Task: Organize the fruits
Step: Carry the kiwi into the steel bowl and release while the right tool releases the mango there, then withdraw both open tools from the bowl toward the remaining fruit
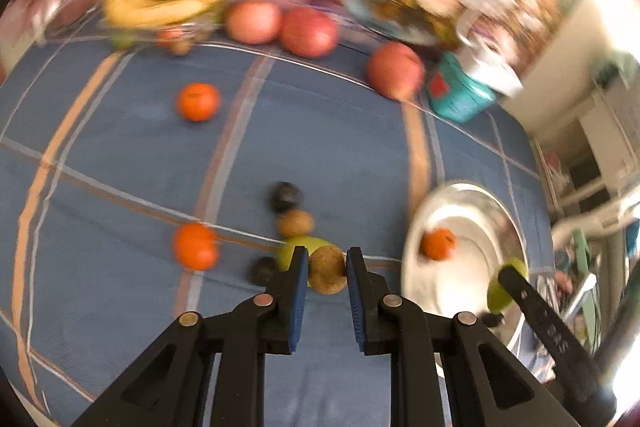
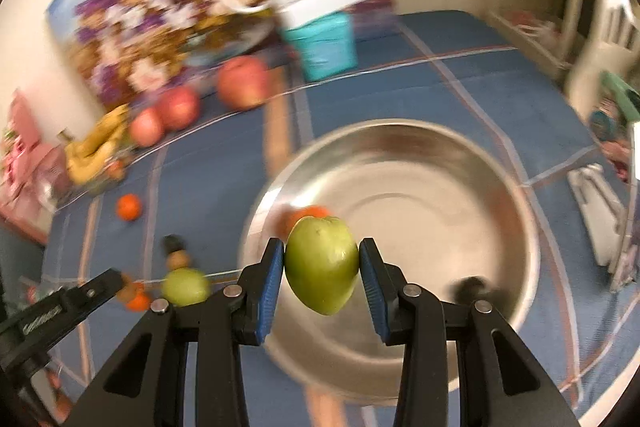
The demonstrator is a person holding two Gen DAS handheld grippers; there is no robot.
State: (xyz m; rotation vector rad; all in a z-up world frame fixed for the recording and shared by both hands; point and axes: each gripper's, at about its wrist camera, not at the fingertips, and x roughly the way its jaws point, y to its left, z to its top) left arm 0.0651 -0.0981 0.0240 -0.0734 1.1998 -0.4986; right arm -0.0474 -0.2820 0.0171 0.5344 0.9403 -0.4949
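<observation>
- Pale raised marks on the black finger of the right gripper (image 1: 516,279), seen from the left wrist camera: something like "0 845", too blurred to read with certainty.
- Pale marks on the black side of the left gripper (image 2: 120,281), seen from the right wrist camera: smeared, not legible.
- Red patch on the teal box (image 1: 458,95): possibly a label, no letters legible.
- No other text, brand, number or sign legible; both views blurred.
</observation>
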